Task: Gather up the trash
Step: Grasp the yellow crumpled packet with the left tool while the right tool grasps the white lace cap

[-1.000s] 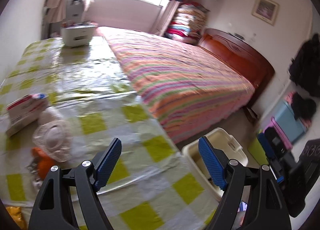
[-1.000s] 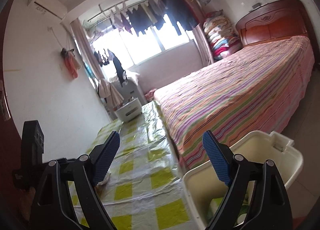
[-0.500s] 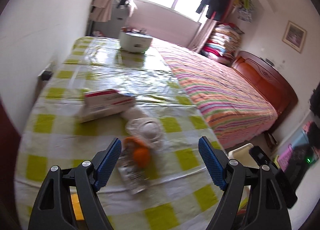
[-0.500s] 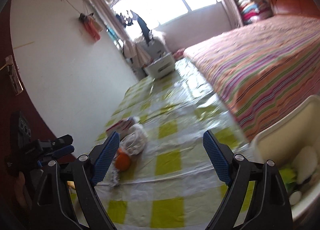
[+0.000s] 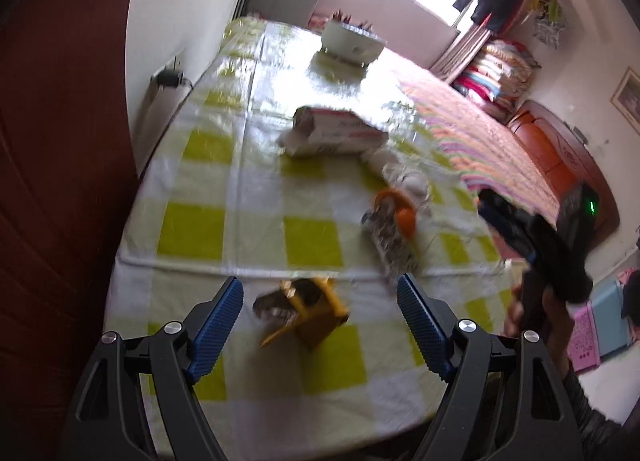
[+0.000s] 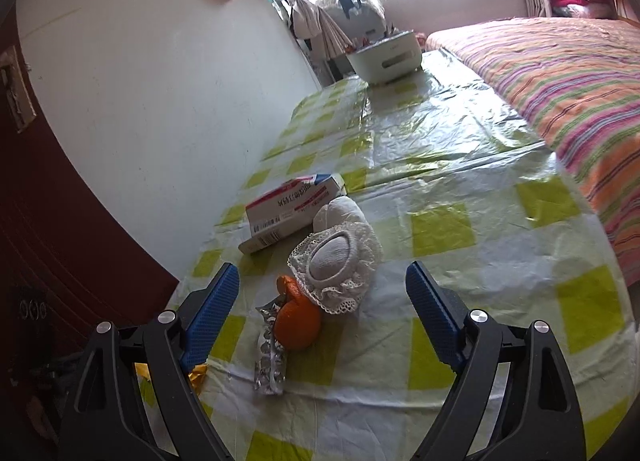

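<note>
Both cameras have swung away from the bed and bin seen a second ago and now face the checkered table (image 6: 472,189). The left gripper (image 5: 320,315) hangs wide open and empty above a yellow wrapper (image 5: 308,315) near the table's front edge. The right gripper (image 6: 322,301), equally spread and empty, frames an orange peel (image 6: 298,323) touching a foil wrapper (image 6: 270,361), whose long axis runs roughly away from the camera. A red-and-white box (image 6: 288,211) lies beyond.
</note>
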The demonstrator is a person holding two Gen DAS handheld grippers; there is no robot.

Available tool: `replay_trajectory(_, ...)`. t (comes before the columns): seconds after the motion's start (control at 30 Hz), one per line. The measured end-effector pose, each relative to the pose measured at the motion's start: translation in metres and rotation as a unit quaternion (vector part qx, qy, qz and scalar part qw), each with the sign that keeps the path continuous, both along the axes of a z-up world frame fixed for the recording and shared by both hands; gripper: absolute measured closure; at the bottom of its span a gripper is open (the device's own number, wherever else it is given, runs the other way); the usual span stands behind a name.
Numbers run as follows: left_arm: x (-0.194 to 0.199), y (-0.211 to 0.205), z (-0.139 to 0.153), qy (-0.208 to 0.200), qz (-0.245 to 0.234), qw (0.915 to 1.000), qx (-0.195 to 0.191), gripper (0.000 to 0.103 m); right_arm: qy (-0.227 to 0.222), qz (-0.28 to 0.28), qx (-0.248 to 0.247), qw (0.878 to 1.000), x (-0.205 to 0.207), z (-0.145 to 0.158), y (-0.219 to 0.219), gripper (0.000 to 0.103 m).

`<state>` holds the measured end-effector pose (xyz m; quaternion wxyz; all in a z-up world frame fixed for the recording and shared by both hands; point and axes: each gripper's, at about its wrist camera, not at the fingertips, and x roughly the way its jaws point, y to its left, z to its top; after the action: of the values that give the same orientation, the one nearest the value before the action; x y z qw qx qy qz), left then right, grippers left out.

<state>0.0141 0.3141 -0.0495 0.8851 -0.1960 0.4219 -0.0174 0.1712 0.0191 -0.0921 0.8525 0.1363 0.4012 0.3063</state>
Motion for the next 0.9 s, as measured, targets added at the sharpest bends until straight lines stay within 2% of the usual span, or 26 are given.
replay_trajectory(0.23,0.010,-0.027,-0.024,0.045,-0.045,0.9978,0.016,0.026,0.032,-0.013,-0.013,0.999,0.019,-0.018,0.011,0.019)
replay_trajectory(0.57,0.026,-0.039,-0.034,0.041,-0.046,0.9981,-0.001,0.026,0.084,-0.021,-0.008,0.996,0.039,-0.036,0.025,0.020)
replay_trajectory(0.77,0.038,-0.042,-0.042,0.048,-0.046,0.9978,-0.007,0.026,0.115,-0.022,-0.009,0.993,0.054,-0.051,0.033,0.035)
replay_trajectory(0.83,0.040,-0.045,-0.042,0.049,-0.050,0.9975,-0.003,0.026,0.123,-0.021,-0.009,0.992,0.057,-0.055,0.036,0.043)
replay_trajectory(0.9,0.042,-0.048,-0.043,0.047,-0.055,0.9974,-0.001,0.026,0.134,-0.016,-0.007,0.991,0.060,-0.060,0.040,0.056)
